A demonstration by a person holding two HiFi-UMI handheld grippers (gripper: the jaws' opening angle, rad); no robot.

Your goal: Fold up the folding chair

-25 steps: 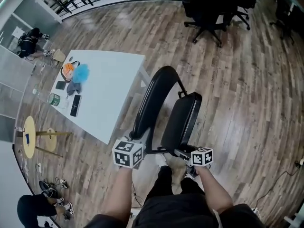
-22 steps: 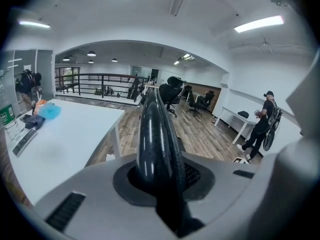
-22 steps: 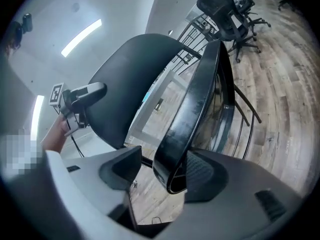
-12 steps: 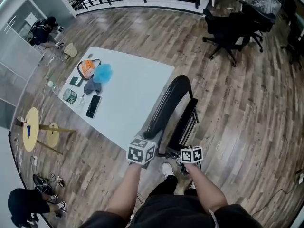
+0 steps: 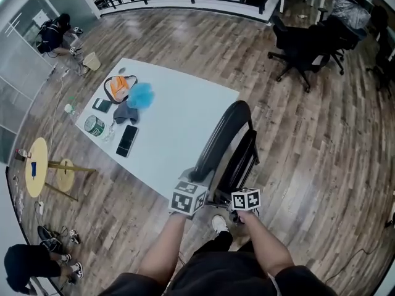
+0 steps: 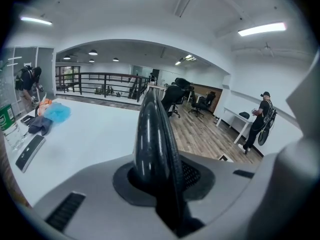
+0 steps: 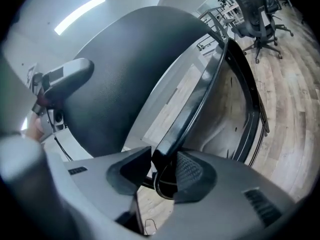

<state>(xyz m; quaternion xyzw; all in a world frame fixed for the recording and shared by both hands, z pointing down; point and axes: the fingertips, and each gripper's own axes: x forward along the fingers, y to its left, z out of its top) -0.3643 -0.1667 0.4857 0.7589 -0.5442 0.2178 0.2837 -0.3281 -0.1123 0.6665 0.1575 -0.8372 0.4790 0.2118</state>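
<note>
The black folding chair (image 5: pixel 229 142) stands next to the white table, with its seat (image 5: pixel 242 159) swung up close to the curved backrest (image 5: pixel 219 137). My left gripper (image 5: pixel 192 189) is shut on the backrest's thin edge (image 6: pixel 152 134), which runs up between its pads in the left gripper view. My right gripper (image 5: pixel 242 194) is at the seat's near rim. Its jaws are closing, and the seat's edge (image 7: pixel 200 99) lies between the pads (image 7: pixel 192 171) and touches them. The padded back (image 7: pixel 120 79) fills the left of the right gripper view.
A white table (image 5: pixel 179 122) left of the chair carries a phone (image 5: pixel 127 140), an orange bag (image 5: pixel 118 87), a blue tuft (image 5: pixel 141 94) and a green tin (image 5: pixel 94 125). Office chairs (image 5: pixel 302 45) stand far right. A yellow stool (image 5: pixel 37 165) and a crouching person (image 5: pixel 28 264) are at left.
The seat has swung up toward the backrest, so the chair is flatter. Both grippers have moved with the chair toward the table, and the right jaws have narrowed on the seat edge.
</note>
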